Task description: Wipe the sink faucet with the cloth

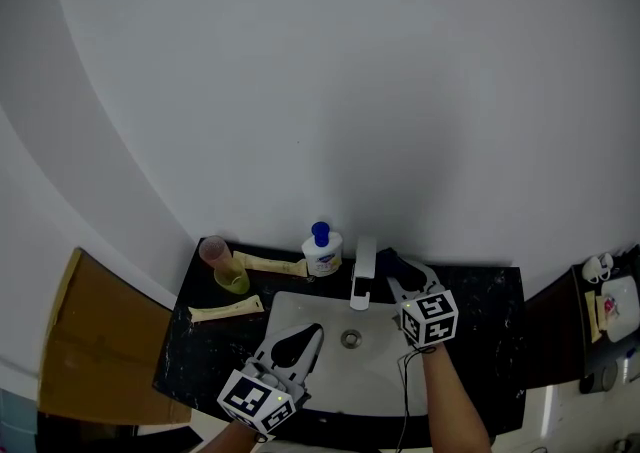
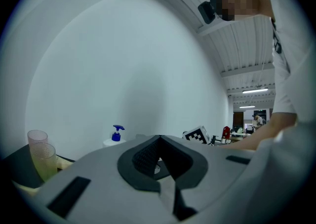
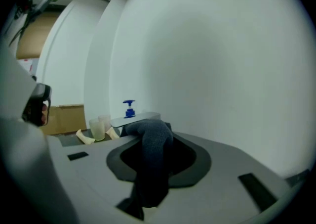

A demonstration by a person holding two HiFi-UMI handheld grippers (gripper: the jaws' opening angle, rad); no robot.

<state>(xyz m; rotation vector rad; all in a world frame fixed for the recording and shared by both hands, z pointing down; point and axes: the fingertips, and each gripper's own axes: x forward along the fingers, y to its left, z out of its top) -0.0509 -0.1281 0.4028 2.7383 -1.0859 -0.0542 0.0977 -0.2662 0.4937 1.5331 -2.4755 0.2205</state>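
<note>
Right gripper view: the right claw (image 3: 148, 136) pinches the cloth (image 3: 150, 168) just beside the faucet (image 3: 136, 117). Wiping looks barely begun. The left claw (image 2: 158, 141), closed and empty, hovers over the sink (image 1: 350, 381).

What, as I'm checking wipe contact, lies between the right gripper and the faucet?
The dark cloth, clamped in the right gripper, reaches the faucet: right gripper view.

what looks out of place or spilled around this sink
Nothing stands out. The cups and soap bottle stand upright, and no spill shows on the counter. Two tubes lie flat on its left side, loose but not odd. The right gripper holds the cloth by the faucet.
</note>
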